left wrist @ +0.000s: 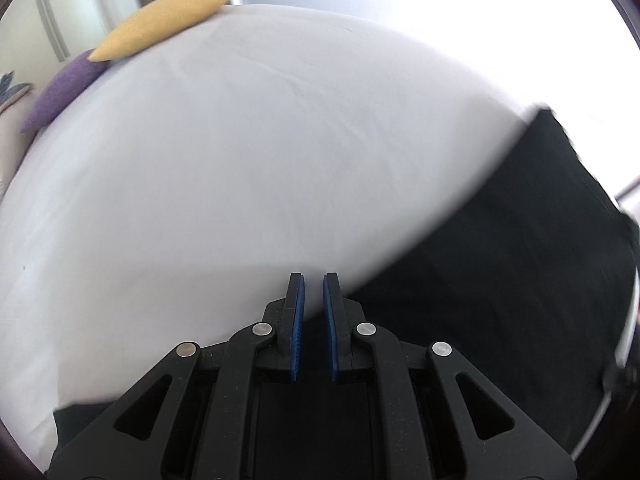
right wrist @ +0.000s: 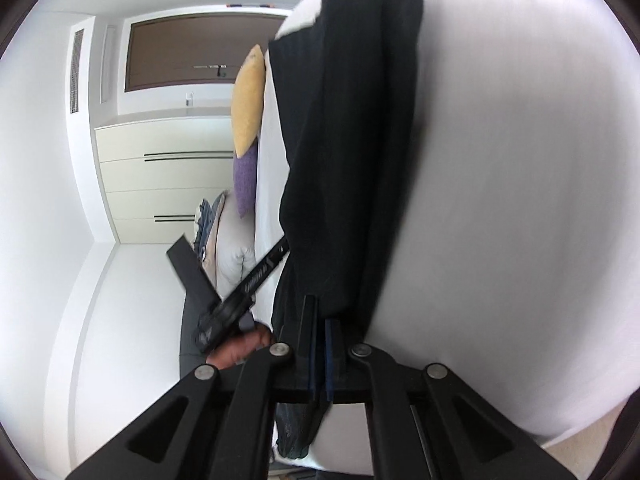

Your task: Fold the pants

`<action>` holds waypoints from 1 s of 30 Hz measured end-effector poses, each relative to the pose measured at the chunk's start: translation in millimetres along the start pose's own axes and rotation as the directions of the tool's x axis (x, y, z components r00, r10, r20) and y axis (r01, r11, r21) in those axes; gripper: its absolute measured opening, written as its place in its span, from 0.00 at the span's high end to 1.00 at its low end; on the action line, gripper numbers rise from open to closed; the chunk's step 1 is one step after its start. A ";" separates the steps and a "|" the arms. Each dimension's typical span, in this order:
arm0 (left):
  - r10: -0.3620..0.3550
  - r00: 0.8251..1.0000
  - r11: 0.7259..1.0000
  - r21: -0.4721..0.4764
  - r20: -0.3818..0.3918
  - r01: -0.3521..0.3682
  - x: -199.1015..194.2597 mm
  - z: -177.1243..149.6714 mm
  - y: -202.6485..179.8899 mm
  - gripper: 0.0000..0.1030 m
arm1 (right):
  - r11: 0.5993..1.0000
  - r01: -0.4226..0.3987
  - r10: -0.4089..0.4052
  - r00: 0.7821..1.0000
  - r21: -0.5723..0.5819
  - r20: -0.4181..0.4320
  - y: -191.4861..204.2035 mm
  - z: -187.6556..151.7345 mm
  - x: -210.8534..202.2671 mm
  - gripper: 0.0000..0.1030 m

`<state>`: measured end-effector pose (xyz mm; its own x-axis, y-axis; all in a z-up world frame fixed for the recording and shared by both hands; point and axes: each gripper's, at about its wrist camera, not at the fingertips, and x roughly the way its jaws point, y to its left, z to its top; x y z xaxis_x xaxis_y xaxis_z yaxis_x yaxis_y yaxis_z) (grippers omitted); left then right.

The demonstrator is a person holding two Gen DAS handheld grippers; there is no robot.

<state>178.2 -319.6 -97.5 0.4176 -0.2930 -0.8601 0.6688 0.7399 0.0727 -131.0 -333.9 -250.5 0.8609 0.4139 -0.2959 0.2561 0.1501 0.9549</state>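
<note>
pants (right wrist: 352, 128): flat on bed (left wrist: 240, 160), below yellow pillow (left wrist: 160, 24) | right tongs (right wrist: 320, 320): clamped on pants edge, likely to lift fold | left tongs (left wrist: 313, 280): narrow, empty, beside pants

A bed (left wrist: 248, 168) with a smooth white sheet carries everything here. Black pants (left wrist: 520, 280) lie spread on it, reaching toward the sheet's near edge. At the far end a yellow cushion (left wrist: 160, 24) rests on the sheet, with a purple cushion (left wrist: 60, 96) just beside it, apparently overlapping. Beyond them lies pale bedding (right wrist: 230, 248), too blurred to make out.
</note>
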 end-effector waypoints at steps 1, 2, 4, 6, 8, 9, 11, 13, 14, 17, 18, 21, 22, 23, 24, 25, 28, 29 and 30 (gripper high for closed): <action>0.009 1.000 1.000 -0.024 -0.001 -0.009 -3.3 1.8 8.1 0.91 | 1.000 -0.006 0.006 1.000 0.006 0.000 -1.7 1.0 -3.9 0.96; 0.006 1.000 0.999 -0.050 0.016 -0.006 -7.5 10.5 8.4 0.91 | 1.000 -0.010 0.010 1.000 0.004 0.004 -1.5 1.9 -7.0 0.95; -0.030 0.997 0.998 -0.049 0.073 0.033 -23.6 20.6 -2.3 0.91 | 1.000 -0.019 0.019 1.000 -0.004 0.006 0.0 1.5 -12.7 0.88; -0.075 0.994 0.997 0.018 0.082 0.073 -34.0 23.1 -24.4 0.91 | 0.999 -0.041 0.041 0.999 -0.012 0.002 0.5 0.6 -7.3 0.79; -0.096 0.994 0.991 0.099 0.051 0.091 -35.8 15.7 -41.9 0.91 | 0.999 -0.039 0.039 0.999 -0.035 -0.006 5.9 1.5 -0.1 0.75; -0.109 0.994 0.986 0.126 0.028 0.104 -29.6 13.7 -56.0 0.91 | 0.999 -0.035 0.035 0.999 -0.037 -0.009 5.7 3.3 2.3 0.75; -0.123 0.992 0.983 0.136 -0.003 0.123 -15.5 13.1 -73.0 0.91 | 1.000 -0.026 0.026 1.000 -0.010 0.000 -0.1 9.8 5.6 0.87; -0.093 0.995 0.987 0.131 0.021 0.090 -10.5 14.2 -82.6 0.91 | 0.999 -0.017 0.016 1.000 0.036 0.006 -7.1 14.9 6.1 0.97; -0.090 0.996 0.989 0.123 0.023 0.087 -10.3 16.7 -84.9 0.91 | 0.999 -0.010 0.010 1.000 0.032 0.009 -7.6 13.7 3.6 0.98; -0.103 0.995 0.984 0.145 -0.001 0.102 -20.4 2.6 -92.3 0.91 | 1.000 0.016 -0.016 1.000 0.014 0.020 -13.0 3.9 -7.6 0.99; -0.104 0.995 0.982 0.158 -0.006 0.103 -22.4 -4.5 -88.7 0.91 | 1.000 0.011 -0.012 1.000 0.022 0.023 -16.4 3.7 -10.4 0.99; -0.090 0.996 0.979 0.186 -0.003 0.089 -20.1 -3.5 -96.2 0.91 | 0.999 -0.010 0.010 1.000 0.033 0.012 -21.2 3.9 -12.9 0.99; -0.084 0.996 0.979 0.184 0.001 0.083 -13.5 1.8 -91.6 0.91 | 1.000 -0.013 0.013 1.000 0.024 0.009 -19.0 4.6 -14.1 0.99; -0.084 0.996 0.981 0.177 0.007 0.081 -12.9 -13.5 -80.3 0.91 | 1.000 -0.015 0.015 1.000 0.020 0.008 -18.3 6.2 -15.9 0.98; -0.084 0.996 0.982 0.171 0.011 0.081 -13.1 -18.7 -75.0 0.91 | 1.000 -0.020 0.019 1.000 0.024 0.014 -18.0 9.0 -18.8 0.94; -0.085 0.996 0.983 0.164 0.016 0.081 -13.8 -22.7 -71.3 0.91 | 0.999 -0.032 0.031 0.999 0.033 0.033 -17.8 12.8 -23.6 0.87; -0.092 0.995 0.985 0.147 0.028 0.087 -14.6 -24.8 -61.9 0.91 | 0.998 -0.055 0.049 0.991 0.041 0.125 -19.8 28.2 -42.2 0.81; -0.095 0.995 0.985 0.146 0.030 0.089 -14.6 -25.3 -60.8 0.91 | 0.998 -0.052 0.045 0.988 0.042 0.148 -17.9 33.7 -44.4 0.83; -0.099 0.995 0.985 0.142 0.033 0.093 -14.0 -24.8 -59.9 0.91 | 0.997 -0.046 0.036 0.985 0.056 0.171 -21.6 39.1 -48.6 0.97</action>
<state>117.1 -344.8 -102.3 0.3693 -0.3844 -0.8461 0.7854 0.6157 0.0631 -161.2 -392.4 -255.8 0.9321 0.2595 -0.2528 0.2400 0.0804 0.9674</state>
